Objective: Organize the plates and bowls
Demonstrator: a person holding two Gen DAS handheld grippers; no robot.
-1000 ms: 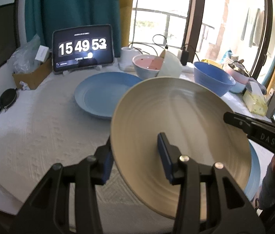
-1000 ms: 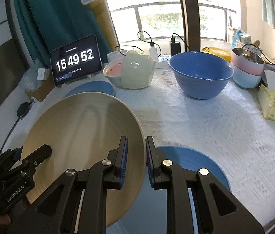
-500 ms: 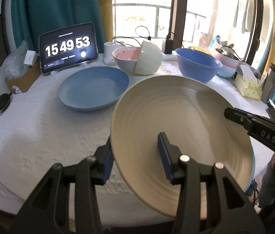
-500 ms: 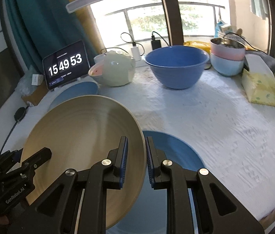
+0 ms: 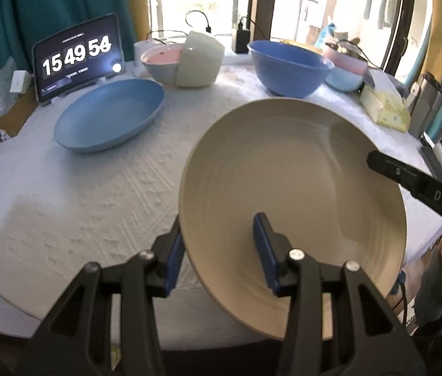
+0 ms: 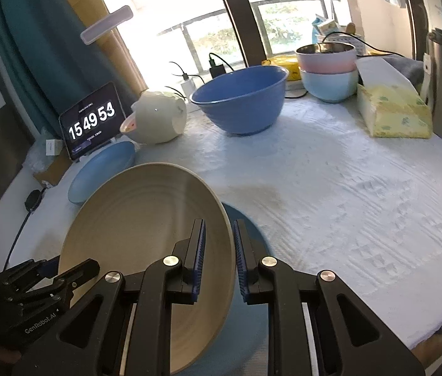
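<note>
1. Left wrist view: the table (image 5: 64,206), under a white cloth, carries a blue plate (image 5: 110,114) far left, a blue bowl (image 5: 288,65) far right, and a clock (image 5: 78,59) behind.
2. The beige plate (image 5: 293,194) hangs tilted above the near edge, over a second blue plate (image 6: 249,313).
3. It looks rigid, glossy and breakable, moderately heavy; the rim is the sensible hold, on opposite sides.
4. The left gripper (image 5: 218,250) clamps its near rim.
5. The right gripper (image 6: 218,260) straddles the opposite rim, jaws narrow; whether they pinch it, I cannot tell.
</note>
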